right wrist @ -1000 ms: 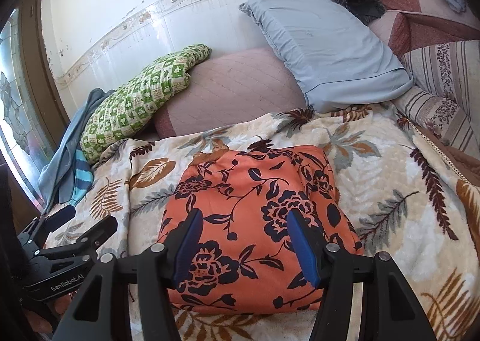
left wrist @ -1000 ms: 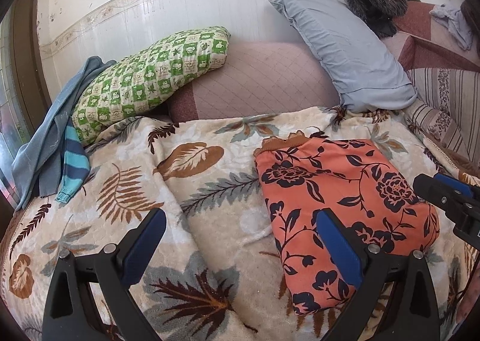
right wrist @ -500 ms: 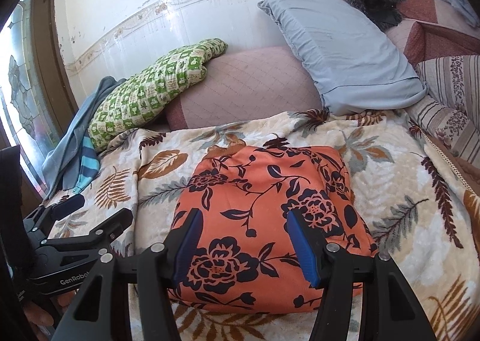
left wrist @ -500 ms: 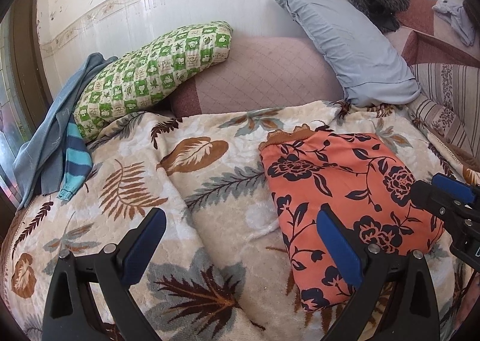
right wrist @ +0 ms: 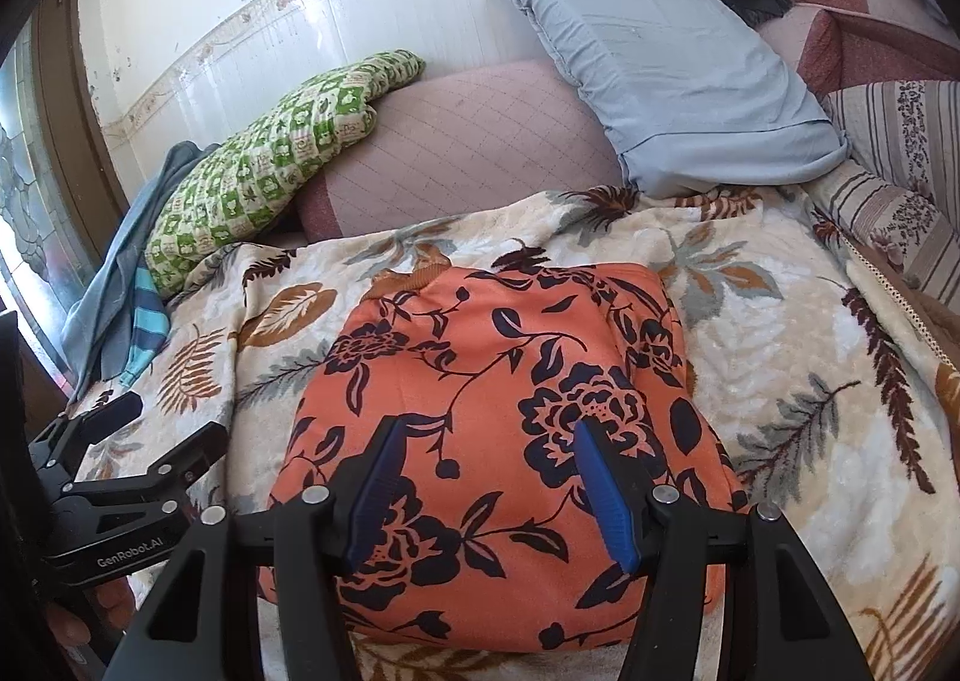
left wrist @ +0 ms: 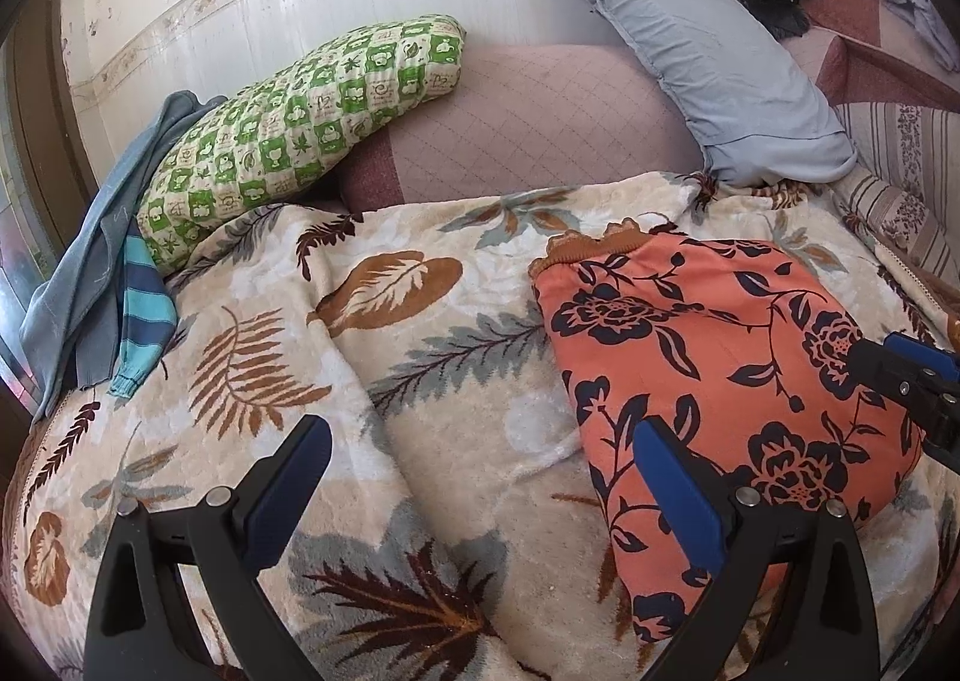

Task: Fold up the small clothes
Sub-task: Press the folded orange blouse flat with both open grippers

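Folded orange floral garment [right wrist: 498, 411] lies flat on blanket [right wrist: 798, 381].

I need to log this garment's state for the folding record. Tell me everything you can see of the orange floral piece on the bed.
The orange floral garment is soft knit-looking fabric with a dark navy flower-and-vine print and a ruffled orange edge at its far end. It lies folded into a plump, roughly rectangular bundle, flat on the leaf-patterned blanket. Neither gripper holds it: the right gripper is open above it, and the left gripper is open beside its left edge.
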Motion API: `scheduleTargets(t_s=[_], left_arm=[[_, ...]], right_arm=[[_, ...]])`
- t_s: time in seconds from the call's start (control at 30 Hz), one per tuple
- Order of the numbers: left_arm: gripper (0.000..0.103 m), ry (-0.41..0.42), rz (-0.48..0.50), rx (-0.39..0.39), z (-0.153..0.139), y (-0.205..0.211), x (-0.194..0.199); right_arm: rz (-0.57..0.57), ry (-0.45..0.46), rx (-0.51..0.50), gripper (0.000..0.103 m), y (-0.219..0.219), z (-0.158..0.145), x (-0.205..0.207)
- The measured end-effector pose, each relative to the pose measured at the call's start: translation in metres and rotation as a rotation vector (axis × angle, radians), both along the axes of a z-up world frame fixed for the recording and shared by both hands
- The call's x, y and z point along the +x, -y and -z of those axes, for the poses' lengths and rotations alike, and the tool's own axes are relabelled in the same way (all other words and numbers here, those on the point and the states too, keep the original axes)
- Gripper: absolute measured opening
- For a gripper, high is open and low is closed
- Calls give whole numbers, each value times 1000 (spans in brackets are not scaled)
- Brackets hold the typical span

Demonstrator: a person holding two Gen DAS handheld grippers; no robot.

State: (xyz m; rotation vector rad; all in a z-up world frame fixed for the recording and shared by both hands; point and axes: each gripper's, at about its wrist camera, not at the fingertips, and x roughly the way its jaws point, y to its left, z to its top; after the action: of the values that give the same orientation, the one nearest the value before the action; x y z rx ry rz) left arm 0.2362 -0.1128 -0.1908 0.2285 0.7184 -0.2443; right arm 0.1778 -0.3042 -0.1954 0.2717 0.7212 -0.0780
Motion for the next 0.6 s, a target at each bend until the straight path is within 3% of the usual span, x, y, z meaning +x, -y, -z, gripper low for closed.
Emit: scheduleTargets(t_s=[0.6], left_arm=[[101,-7,5,16,5,3,1]], right_arm=[[-25,-2,-10,62,-9,2,1]])
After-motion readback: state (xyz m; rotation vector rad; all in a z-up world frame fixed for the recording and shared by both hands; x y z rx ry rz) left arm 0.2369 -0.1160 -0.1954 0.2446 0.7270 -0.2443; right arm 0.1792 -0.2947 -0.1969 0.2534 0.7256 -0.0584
